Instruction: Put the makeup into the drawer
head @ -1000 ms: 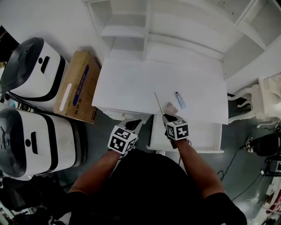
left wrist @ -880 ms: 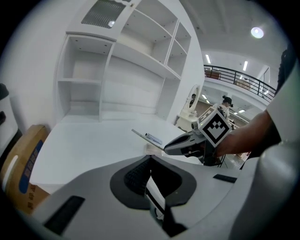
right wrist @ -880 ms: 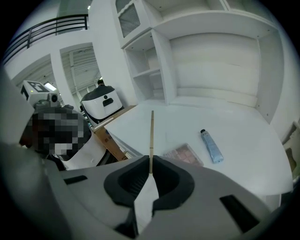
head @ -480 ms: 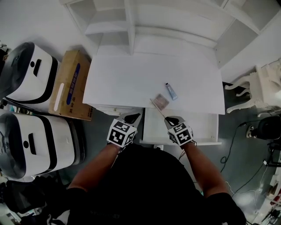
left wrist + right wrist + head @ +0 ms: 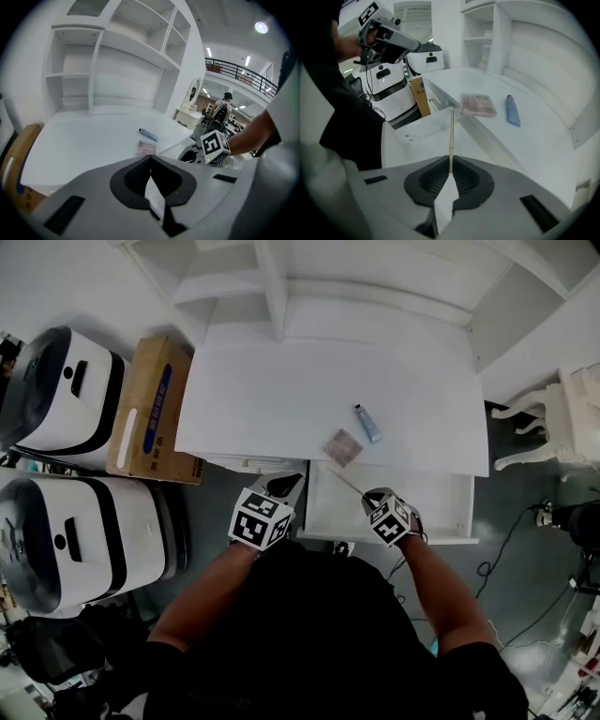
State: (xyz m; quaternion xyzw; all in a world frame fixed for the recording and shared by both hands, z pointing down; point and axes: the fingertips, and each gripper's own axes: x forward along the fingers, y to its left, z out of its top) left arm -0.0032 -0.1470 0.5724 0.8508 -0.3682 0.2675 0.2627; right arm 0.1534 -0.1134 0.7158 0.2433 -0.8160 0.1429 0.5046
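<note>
While in right gripper [image 5: 451, 164], stick [image 5: 451, 136] toward palette [image 5: 477, 104].

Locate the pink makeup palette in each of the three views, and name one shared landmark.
Head view: the palette lies at the front edge of the desk, above the open drawer.
Left gripper view: the palette, centre, near the desk edge.
Right gripper view: the palette, upper centre, right of the thin stick.
Shared landmark: the blue tube beside it.
</note>
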